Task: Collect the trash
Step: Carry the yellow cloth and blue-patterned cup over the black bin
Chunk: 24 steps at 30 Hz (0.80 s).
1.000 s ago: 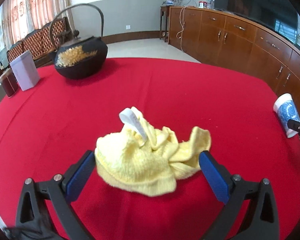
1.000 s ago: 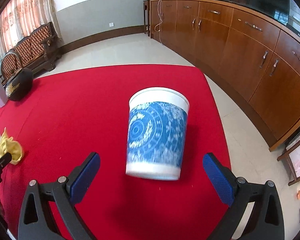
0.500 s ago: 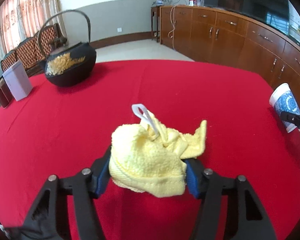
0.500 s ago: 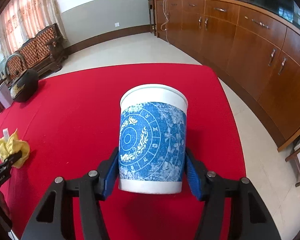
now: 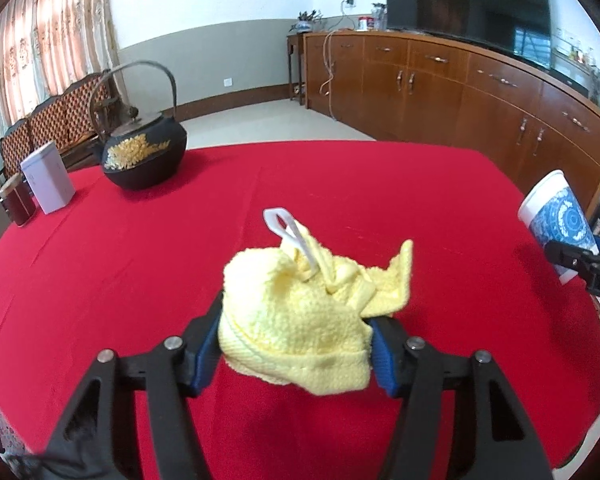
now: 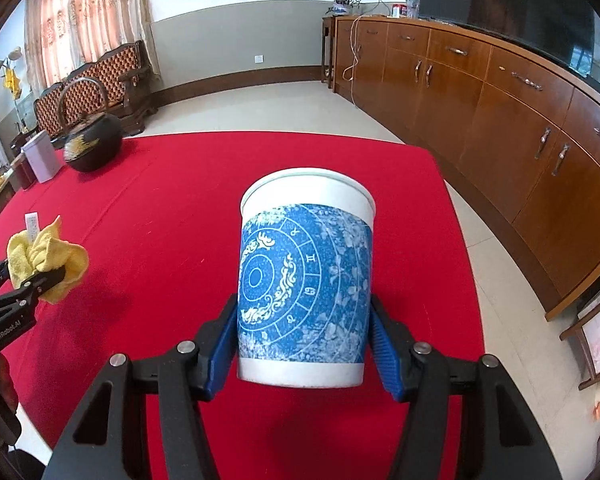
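Gripping a crumpled pale-yellow knitted cloth point(image 5: 300, 320) between its blue pads, the left gripper point(image 5: 296, 344) had its jaws just closed on the bundle, one pad pressed to each side. A white plastic hook point(image 5: 290, 236) stuck up out of the cloth's folds. The cloth sat low over the red tablecloth point(image 5: 140, 272) of a round table; whether it still touched the cloth could not be told.

The right gripper point(image 6: 302, 340) clasped a white paper cup with a blue zodiac-wheel print point(image 6: 306, 280), its jaws also just closed, a blue pad against each side of the cup's lower half. The cup stood upright, near the table's right edge (seen from the left wrist camera, it appeared at the far right, tilted by the lens).

At the far left of the table sat a black iron kettle with gold leaf decoration and a tall hoop handle point(image 5: 142, 156). Beside it stood a pale lilac rectangular tin point(image 5: 48, 182) and, just beside that, a dark red round canister point(image 5: 17, 204). Brown wooden cabinets point(image 6: 500, 112) ran along the right wall, and a carved wooden bench point(image 6: 100, 76) stood under patterned curtains.
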{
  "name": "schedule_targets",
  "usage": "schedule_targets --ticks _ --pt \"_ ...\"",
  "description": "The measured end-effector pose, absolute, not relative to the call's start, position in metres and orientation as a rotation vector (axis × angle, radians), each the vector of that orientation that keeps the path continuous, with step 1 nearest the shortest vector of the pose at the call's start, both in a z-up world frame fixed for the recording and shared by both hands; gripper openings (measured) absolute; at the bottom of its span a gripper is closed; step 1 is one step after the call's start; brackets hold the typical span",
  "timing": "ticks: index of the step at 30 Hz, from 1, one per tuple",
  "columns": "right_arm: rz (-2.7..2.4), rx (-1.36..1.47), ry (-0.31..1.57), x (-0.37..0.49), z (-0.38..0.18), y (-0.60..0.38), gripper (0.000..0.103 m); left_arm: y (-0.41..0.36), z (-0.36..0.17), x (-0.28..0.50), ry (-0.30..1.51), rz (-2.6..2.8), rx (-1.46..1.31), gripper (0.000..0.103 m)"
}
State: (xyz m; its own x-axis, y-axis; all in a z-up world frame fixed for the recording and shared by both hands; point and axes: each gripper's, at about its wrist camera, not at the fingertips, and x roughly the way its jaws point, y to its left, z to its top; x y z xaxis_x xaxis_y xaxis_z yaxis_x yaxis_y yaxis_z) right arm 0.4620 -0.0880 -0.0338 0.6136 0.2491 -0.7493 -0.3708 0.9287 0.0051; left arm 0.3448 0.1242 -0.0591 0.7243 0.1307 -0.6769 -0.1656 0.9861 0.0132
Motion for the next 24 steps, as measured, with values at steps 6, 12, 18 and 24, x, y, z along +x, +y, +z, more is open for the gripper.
schedule_targets --ticks 6,12,18,24 --pt "0.338 -0.132 0.824 0.423 -0.020 -0.111 0.061 0.105 -0.047 0.321 0.723 0.129 -0.041 0.063" --pt "0.314 -0.118 0.798 0.383 -0.009 -0.133 0.061 0.091 -0.038 0.300 0.703 0.105 -0.033 0.063" --pt "0.302 -0.090 0.789 0.351 -0.001 -0.152 0.061 0.080 -0.032 0.280 0.691 0.078 -0.040 0.063" --pt "0.285 -0.064 0.774 0.321 0.005 -0.169 0.061 0.069 -0.021 0.263 0.671 0.056 -0.025 0.063"
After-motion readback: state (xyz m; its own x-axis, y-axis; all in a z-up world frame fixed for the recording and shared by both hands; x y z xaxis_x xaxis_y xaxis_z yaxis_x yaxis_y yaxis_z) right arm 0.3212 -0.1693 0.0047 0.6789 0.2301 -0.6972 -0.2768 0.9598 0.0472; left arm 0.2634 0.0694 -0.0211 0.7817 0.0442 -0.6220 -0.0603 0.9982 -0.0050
